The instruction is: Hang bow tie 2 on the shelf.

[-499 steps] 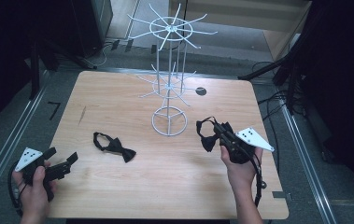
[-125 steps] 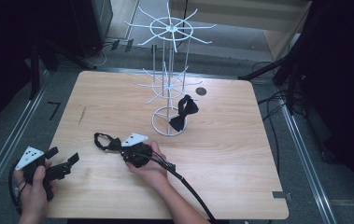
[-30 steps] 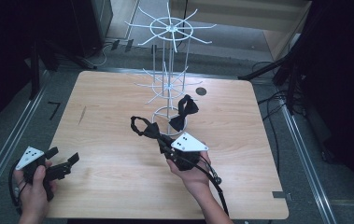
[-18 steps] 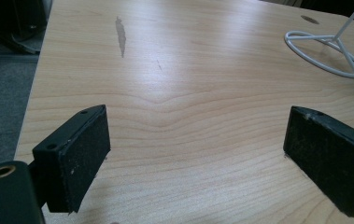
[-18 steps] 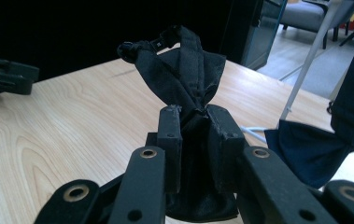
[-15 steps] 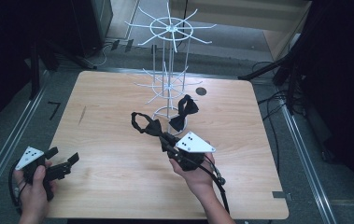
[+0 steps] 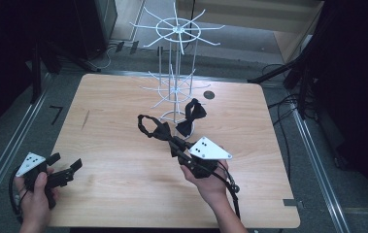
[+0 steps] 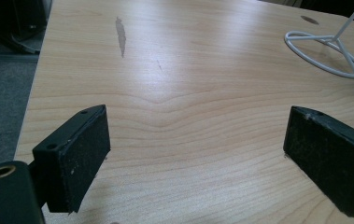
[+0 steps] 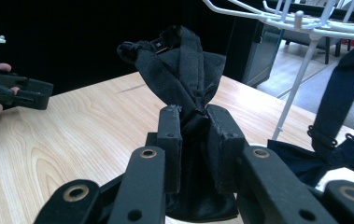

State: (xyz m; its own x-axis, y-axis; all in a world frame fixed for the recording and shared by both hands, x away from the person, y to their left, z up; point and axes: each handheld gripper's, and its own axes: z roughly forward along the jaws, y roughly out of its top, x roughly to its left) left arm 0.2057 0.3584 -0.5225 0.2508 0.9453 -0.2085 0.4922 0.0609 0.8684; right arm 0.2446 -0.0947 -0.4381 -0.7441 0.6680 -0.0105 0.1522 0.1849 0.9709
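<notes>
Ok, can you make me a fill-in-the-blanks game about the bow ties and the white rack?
1. The right gripper is shut on a black ____.
2. The other bow tie hangs on the white wire ____.
3. The left gripper has its jaws ____ and holds nothing.
4. The rack's round base stands on a ____ table.

Missing words: bow tie; rack; open; wooden

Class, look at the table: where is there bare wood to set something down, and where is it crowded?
Bare wood lies between the left gripper and the white wire rack, also along the table edge right of the right gripper. Crowded: around the rack's base, where the hung bow tie and the held bow tie sit.
</notes>
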